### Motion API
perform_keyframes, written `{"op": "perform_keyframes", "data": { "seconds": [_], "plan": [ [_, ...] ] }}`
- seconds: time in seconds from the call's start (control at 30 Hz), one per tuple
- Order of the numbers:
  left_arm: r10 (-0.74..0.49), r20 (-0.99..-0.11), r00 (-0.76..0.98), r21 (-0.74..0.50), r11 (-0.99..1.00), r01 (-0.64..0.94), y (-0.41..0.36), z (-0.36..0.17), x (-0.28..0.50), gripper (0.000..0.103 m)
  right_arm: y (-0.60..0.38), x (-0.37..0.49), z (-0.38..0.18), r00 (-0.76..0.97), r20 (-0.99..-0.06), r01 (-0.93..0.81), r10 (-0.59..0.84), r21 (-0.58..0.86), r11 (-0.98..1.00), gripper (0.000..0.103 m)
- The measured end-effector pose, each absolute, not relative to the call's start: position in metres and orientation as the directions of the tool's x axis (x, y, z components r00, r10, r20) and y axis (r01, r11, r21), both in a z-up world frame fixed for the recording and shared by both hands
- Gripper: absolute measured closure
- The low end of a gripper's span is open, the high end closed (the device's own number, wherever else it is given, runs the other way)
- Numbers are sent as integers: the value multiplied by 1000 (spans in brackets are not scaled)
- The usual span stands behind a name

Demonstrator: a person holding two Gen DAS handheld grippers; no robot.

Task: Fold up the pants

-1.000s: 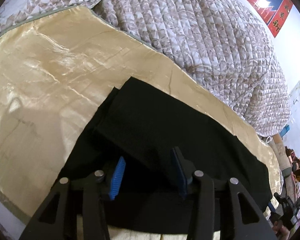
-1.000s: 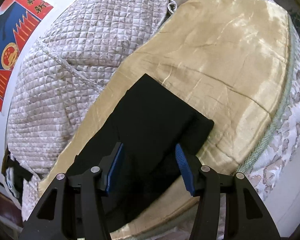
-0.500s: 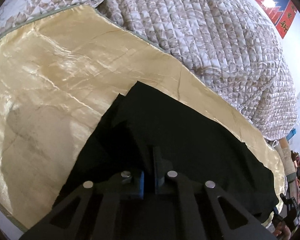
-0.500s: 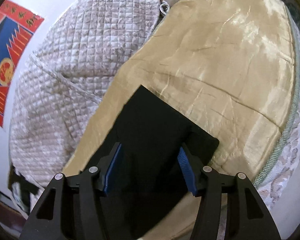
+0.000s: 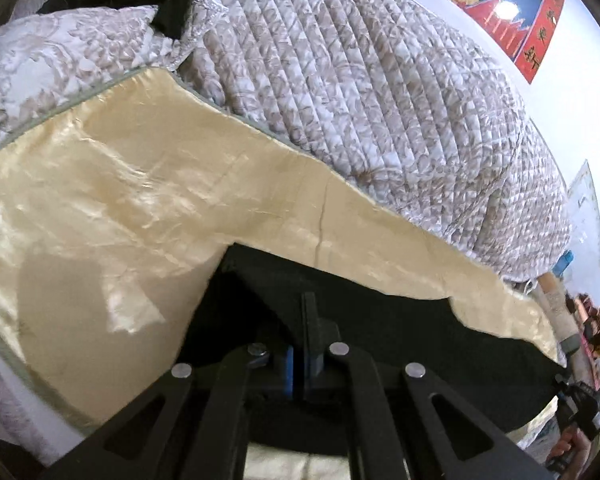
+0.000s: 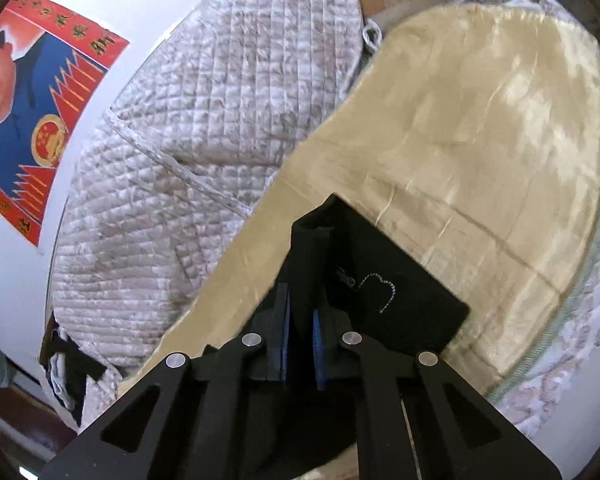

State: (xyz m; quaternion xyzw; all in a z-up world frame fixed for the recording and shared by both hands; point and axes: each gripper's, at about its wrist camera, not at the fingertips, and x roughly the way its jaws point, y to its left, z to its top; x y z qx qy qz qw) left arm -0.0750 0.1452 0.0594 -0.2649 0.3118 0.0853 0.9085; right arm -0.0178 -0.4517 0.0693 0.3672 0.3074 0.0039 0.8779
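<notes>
While both grippers pinched the black pants (image 6: 396,292), the right gripper (image 6: 301,320) had just clamped its bunched edge, low centre. The left gripper (image 5: 298,354) was nipped on cloth too; lifting evenly over the gold satin sheet (image 5: 140,208) looked wise.

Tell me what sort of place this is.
Probably a bedroom at home: black pants lie on a bed's golden satin cover, a bundled quilted blanket sits behind, and a red poster hangs on the wall.
</notes>
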Motion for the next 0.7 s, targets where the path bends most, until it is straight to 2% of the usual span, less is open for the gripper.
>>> {"op": "perform_keyframes", "data": {
  "seconds": [0.17, 0.37, 0.4, 0.43, 0.47, 0.6, 0.7],
  "plan": [
    [-29, -750, 661, -395, 821, -412, 151, 9, -65, 99, -459, -12, 24, 697, -686, 350, 210, 581, 734, 94],
    [1, -749, 663, -361, 838, -409, 148, 13, -66, 98, -455, -14, 29, 689, -701, 342, 187, 541, 769, 92],
    [13, -752, 659, -352, 837, -418, 149, 14, -68, 94, -455, -17, 28, 683, -707, 343, 186, 535, 772, 92],
    [43, -761, 648, -330, 834, -443, 151, 16, -72, 94, -454, -20, 30, 681, -711, 351, 177, 528, 773, 91],
    [83, -770, 633, -302, 826, -476, 155, 18, -76, 94, -455, -24, 32, 684, -711, 360, 163, 523, 772, 84],
    [219, -769, 601, -239, 773, -588, 171, 35, -90, 93, -465, -52, 63, 736, -674, 454, -56, 431, 780, 83],
    [193, -734, 651, -257, 809, -529, 160, 48, -81, 93, -447, -41, 76, 770, -638, 342, -4, 407, 847, 83]
  ]
}}
